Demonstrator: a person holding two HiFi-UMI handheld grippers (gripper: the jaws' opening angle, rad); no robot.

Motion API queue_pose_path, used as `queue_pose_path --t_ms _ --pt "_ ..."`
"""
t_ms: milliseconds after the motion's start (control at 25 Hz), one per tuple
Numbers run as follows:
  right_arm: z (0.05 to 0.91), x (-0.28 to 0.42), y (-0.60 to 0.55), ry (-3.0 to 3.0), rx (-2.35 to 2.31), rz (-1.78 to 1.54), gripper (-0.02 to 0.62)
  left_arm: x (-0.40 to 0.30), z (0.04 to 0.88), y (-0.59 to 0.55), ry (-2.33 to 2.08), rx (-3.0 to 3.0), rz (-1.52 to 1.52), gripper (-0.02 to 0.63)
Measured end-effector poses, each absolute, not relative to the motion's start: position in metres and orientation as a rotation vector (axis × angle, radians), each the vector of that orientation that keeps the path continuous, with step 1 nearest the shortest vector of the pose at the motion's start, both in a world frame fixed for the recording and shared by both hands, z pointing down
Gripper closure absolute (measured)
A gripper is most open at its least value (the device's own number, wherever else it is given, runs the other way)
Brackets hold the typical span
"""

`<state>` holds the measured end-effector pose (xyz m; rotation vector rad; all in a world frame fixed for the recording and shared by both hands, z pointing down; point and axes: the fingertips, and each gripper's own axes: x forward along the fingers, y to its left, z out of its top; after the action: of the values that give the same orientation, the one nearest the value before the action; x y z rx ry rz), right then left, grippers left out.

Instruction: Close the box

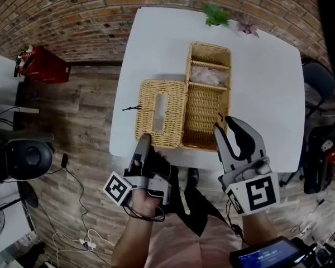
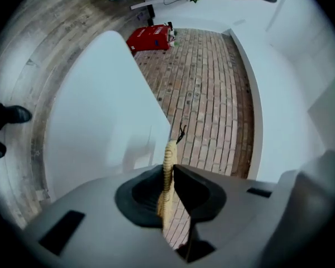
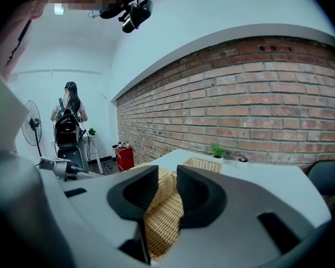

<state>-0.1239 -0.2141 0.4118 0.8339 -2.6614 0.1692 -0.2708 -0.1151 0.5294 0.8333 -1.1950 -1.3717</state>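
- The left tongs [image 1: 144, 141] were nearly shut, their pads pinched on the thin near edge of the wicker lid [image 1: 161, 113]. The left gripper view showed that edge [image 2: 168, 166] standing edge-on between the pads of the tongs [image 2: 168, 191].
- The right tongs [image 1: 224, 124] stood partly closed with the near wall of the box [image 1: 209, 45] filling the gap between their pads [image 3: 166, 188]. They looked to be steadying it there [image 3: 164, 216].
- The lid lay open and flat on the table, just beyond the left tongs and beside the box body. The hinge line ran between the two tongs.
- The step in hand seemed to be swinging the lid up and over onto the body.
- Done well, the left tongs would have carried the pinched edge in an arc about that hinge, rolling with the lid rather than dragging it sideways.
- The pinch was shallow and wicker gives, so a deeper bite or a slow lift would have guarded against a slip.
- The right tongs needed to press the body down, then clear the rim before the lid landed, or they would have been trapped.
- Farther from the right tongs, a pale packet [image 1: 205, 75] lay in the far compartment. It looked low enough not to block the lid.
- A black cord [image 1: 131, 108] hung off the lid's outer edge, away from both tongs.
- The white table [image 1: 268, 82] offered little grip, hence the need to brace the box.
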Motion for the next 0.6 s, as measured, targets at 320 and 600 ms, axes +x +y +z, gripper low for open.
queue_pose_path --t_ms 320,600 --pt "0.394 -0.126 -0.216 -2.714 0.834 0.232 0.482 -0.267 0.485 -0.120 -1.285 1.065 -1.269 0.542" --pt "0.391 -0.124 -0.212 -2.732 0.779 0.348 0.471 -0.249 0.455 -0.126 -1.344 1.227 -1.132 0.518"
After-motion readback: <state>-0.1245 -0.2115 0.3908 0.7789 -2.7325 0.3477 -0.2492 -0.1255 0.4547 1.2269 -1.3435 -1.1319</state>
